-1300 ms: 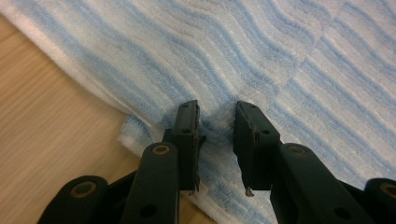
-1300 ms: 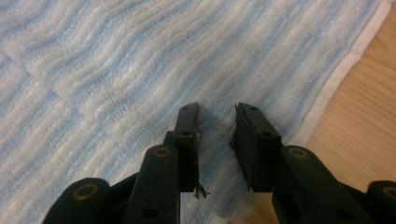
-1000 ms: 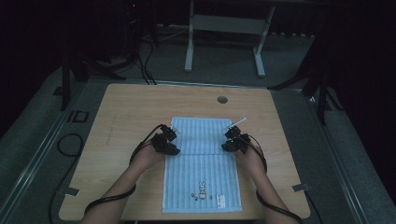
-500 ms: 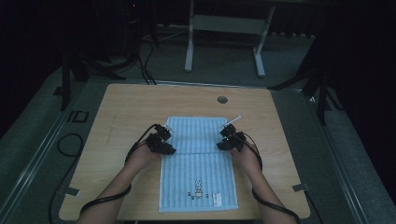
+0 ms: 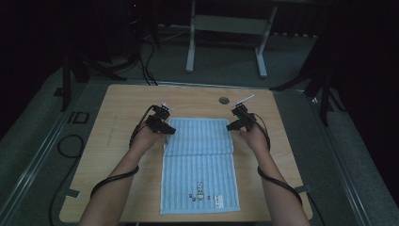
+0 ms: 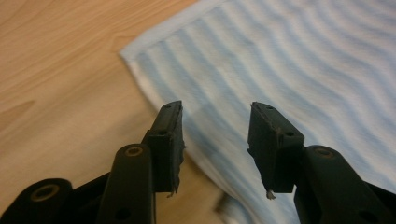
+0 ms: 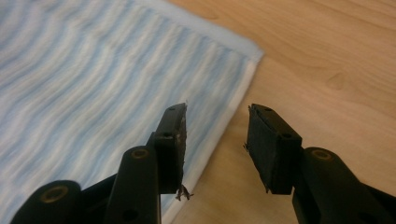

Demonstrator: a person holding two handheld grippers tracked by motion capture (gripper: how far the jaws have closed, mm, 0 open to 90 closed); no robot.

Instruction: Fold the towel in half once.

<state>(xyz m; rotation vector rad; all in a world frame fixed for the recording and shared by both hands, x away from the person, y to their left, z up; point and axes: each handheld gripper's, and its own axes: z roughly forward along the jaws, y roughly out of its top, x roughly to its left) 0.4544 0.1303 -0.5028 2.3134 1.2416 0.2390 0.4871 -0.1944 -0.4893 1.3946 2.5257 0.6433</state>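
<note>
While the folded towel [image 5: 200,162] lies flat, both claws — left claw [image 6: 215,135], right claw [image 7: 215,135] — gape empty at its edges.

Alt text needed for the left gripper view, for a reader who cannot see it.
The left gripper with its two black jaws open, poised over the edge of a blue-and-white striped towel near one corner. The towel lies flat on a light wooden table, which fills the left side of the view.

No legible text on the towel [image 5: 200,174]
</note>
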